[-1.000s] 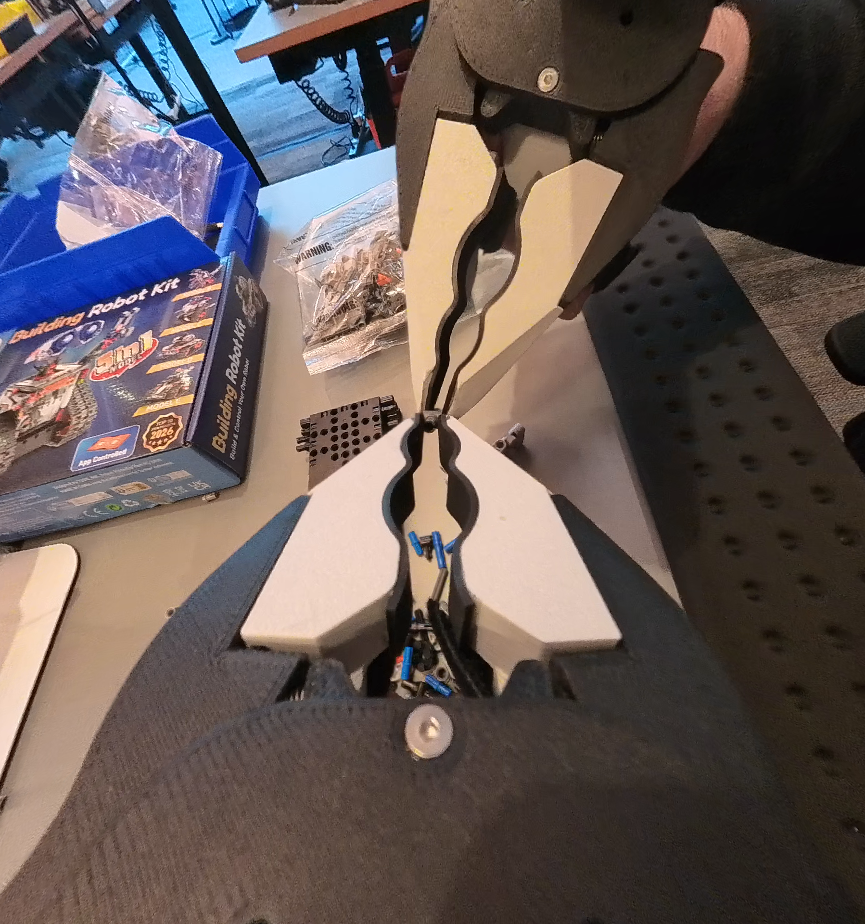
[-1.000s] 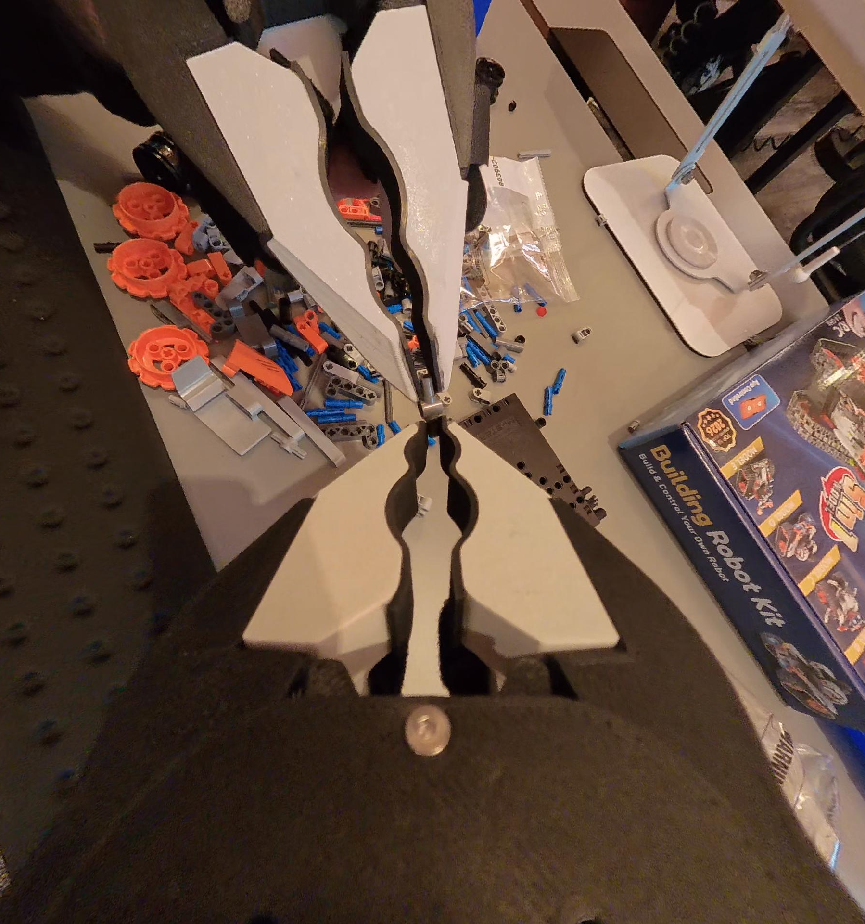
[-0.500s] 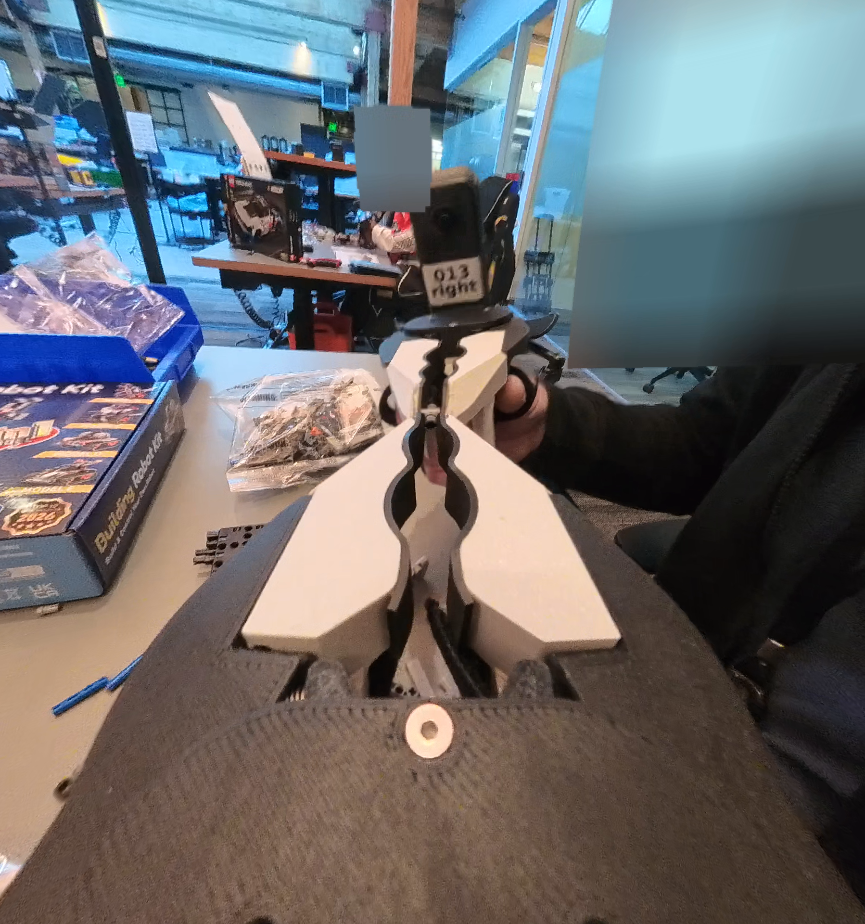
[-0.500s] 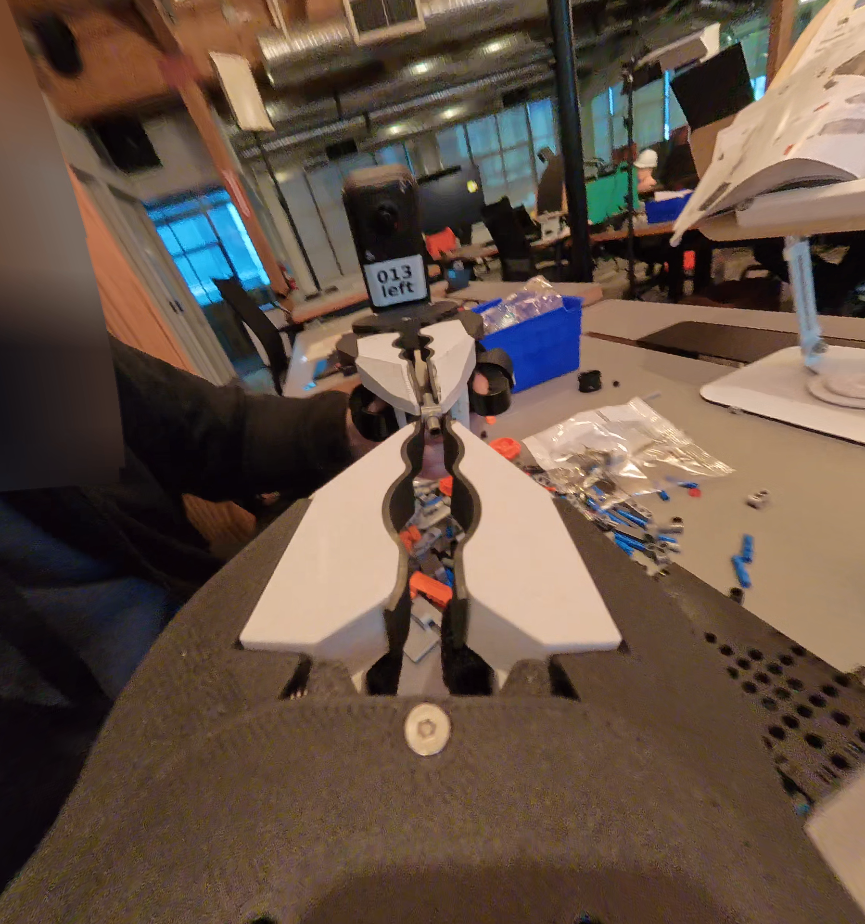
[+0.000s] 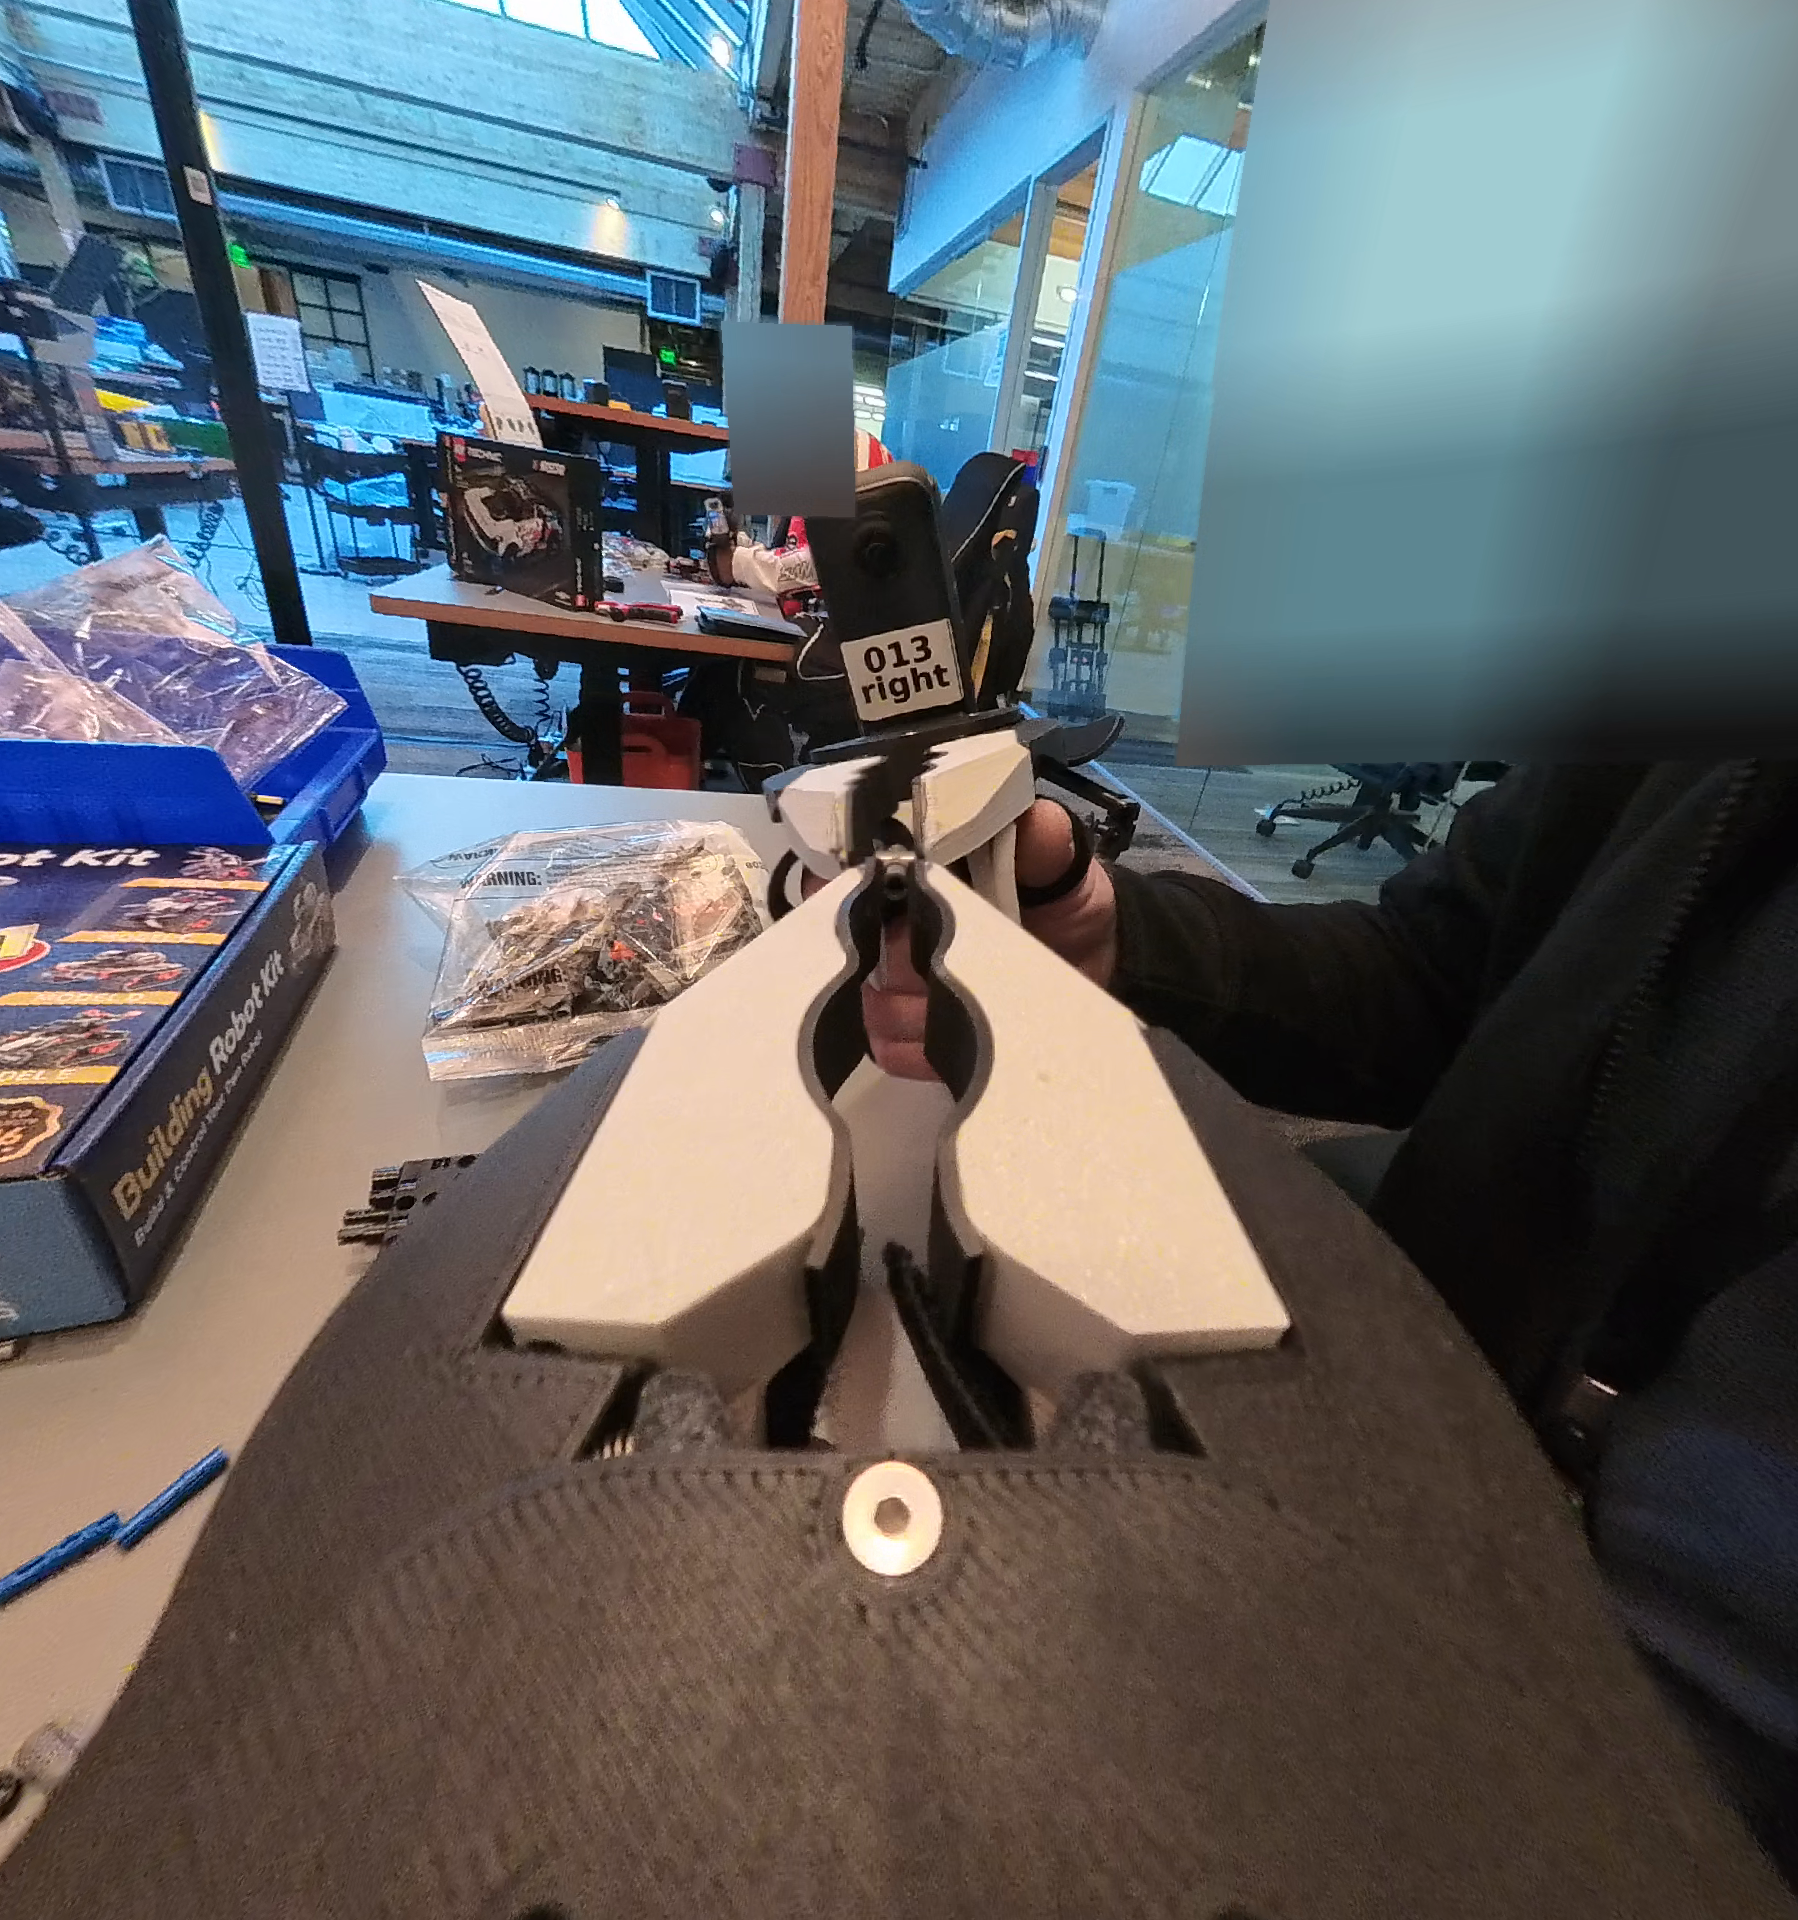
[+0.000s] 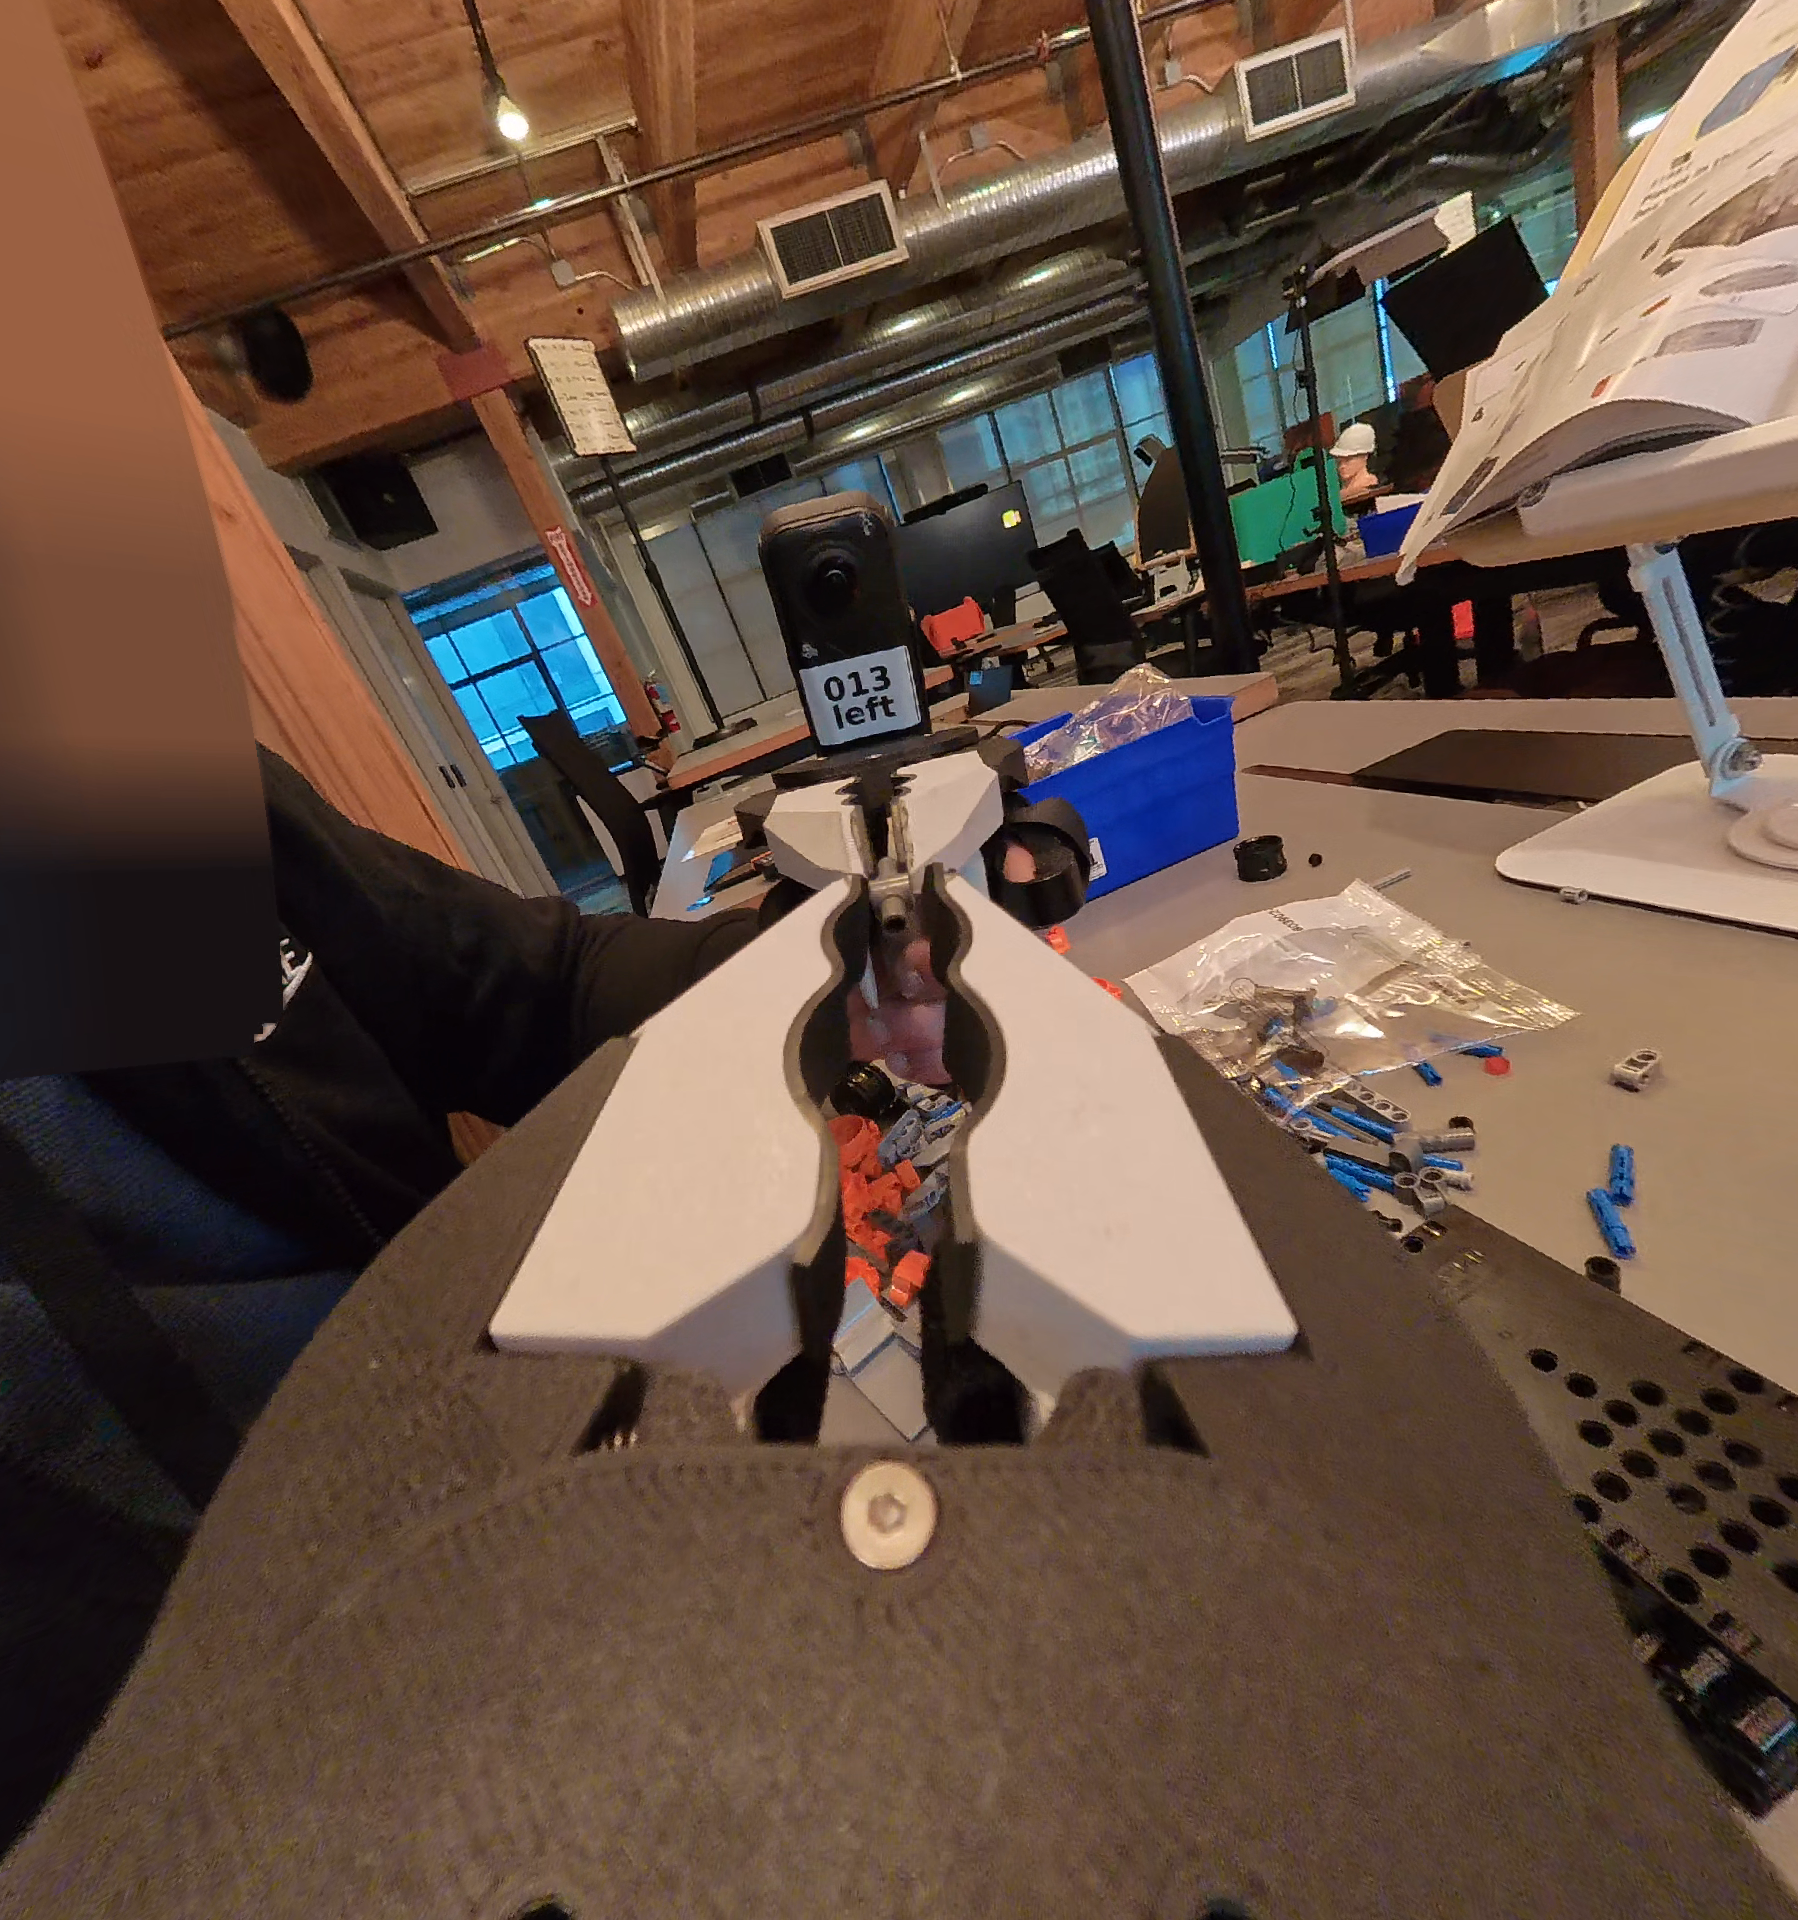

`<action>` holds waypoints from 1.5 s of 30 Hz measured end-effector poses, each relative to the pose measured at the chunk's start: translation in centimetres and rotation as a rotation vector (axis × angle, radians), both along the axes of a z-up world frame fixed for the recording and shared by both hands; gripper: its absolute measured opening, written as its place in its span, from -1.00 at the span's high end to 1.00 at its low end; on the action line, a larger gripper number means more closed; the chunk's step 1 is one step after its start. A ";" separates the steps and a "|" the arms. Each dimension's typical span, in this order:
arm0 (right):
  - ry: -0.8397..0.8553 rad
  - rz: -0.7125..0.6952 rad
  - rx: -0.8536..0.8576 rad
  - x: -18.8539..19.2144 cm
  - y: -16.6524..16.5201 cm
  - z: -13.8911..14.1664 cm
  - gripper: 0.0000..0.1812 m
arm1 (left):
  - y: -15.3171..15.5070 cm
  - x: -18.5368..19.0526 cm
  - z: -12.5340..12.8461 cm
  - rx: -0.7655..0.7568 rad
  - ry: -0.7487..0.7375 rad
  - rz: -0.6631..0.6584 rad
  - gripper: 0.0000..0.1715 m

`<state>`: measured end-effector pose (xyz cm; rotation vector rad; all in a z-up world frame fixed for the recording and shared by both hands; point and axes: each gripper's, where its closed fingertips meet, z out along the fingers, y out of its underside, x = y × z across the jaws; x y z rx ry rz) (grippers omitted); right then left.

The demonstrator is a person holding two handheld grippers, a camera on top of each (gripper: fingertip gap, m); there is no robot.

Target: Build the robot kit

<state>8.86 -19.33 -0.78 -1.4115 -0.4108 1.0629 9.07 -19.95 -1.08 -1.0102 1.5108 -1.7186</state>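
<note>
Both tools raised above grey table [image 5: 355, 1299], nose to nose, level with blue bin [image 5: 199, 800] and off its end toward the person's dark sleeve.

- Left gripper [image 5: 890, 883]: fingers drawn together, pinching small grey part [image 6: 890, 912] at the very tips.
- Right gripper [image 6: 890, 896]: fingers likewise closed in on the same small grey part from the opposite side. Cannot tell whether one piece or two joined.
- Right hand [image 5: 1061, 914] wrapped on its handle, left hand [image 6: 905, 1023] seen through the finger gap.

On the table, placed from the bin:
- Crumpled clear bag [image 5: 126, 655] sticking up out of the bin.
- Printed kit box [image 5: 147, 1039] just in front of the bin, touching or nearly so.
- Sealed bag of dark parts [image 5: 583, 945] beside the box, between bin and grippers.
- Black studded piece [image 5: 396, 1195] nearer than that bag, partly hidden by the left tool body.
- Two blue pins [image 5: 95, 1527] well in front of the bin, past the box.
- Black ring [image 6: 1261, 857] close to the bin's far end.
- Torn-open bag [image 6: 1342, 977] beyond the ring, with loose blue and grey pieces [image 6: 1394, 1143] spilled from it.
- Orange pieces [image 6: 874, 1195] heaped below the grippers.
- White stand [image 6: 1653, 862] well apart from the bin, with open booklet [image 6: 1653, 260] on top.
- Black perforated mat [image 6: 1705, 1455] farthest from the bin, at the table edge.
</note>
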 end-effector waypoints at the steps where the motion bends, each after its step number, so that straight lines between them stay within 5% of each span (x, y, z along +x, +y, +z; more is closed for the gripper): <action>1: -0.006 -0.006 0.008 0.0 -0.1 0.1 0.93 | 0.0 0.1 0.0 -0.003 0.000 0.003 0.97; 11: -0.043 -0.049 0.043 1.3 -0.6 0.5 0.94 | -0.3 1.0 0.2 -0.034 0.000 -0.006 0.97; 13: -0.061 -0.096 0.032 2.9 -0.8 0.0 0.94 | 0.1 1.2 -0.4 0.025 0.040 0.009 0.83; 22: -0.135 -0.296 -0.017 9.2 -2.1 -2.9 0.94 | -2.0 2.9 -14.1 0.859 0.526 -0.125 0.65; 25: -0.154 -0.293 -0.036 9.0 -2.1 -4.0 0.94 | -1.3 3.2 -17.6 0.957 0.660 -0.165 0.69; 27: -0.157 -0.290 -0.039 9.0 -2.2 -4.3 0.94 | -0.9 3.5 -18.4 0.962 0.692 -0.154 0.94; 30: -0.165 -0.288 -0.030 8.9 -2.4 -4.2 0.94 | -0.3 4.0 -17.2 0.896 0.671 -0.097 0.94; 35: -0.186 -0.258 -0.004 7.3 -2.7 -3.4 0.94 | -1.4 2.9 -6.4 0.197 0.329 -0.110 0.94; 38: -0.215 -0.236 0.035 4.3 -2.3 -2.4 0.94 | 0.9 0.4 -0.2 -0.182 0.104 -0.093 0.94; 45: -0.301 -0.227 0.192 -2.6 -0.5 1.4 0.94 | 3.7 -4.6 4.2 -0.495 -0.125 -0.032 0.94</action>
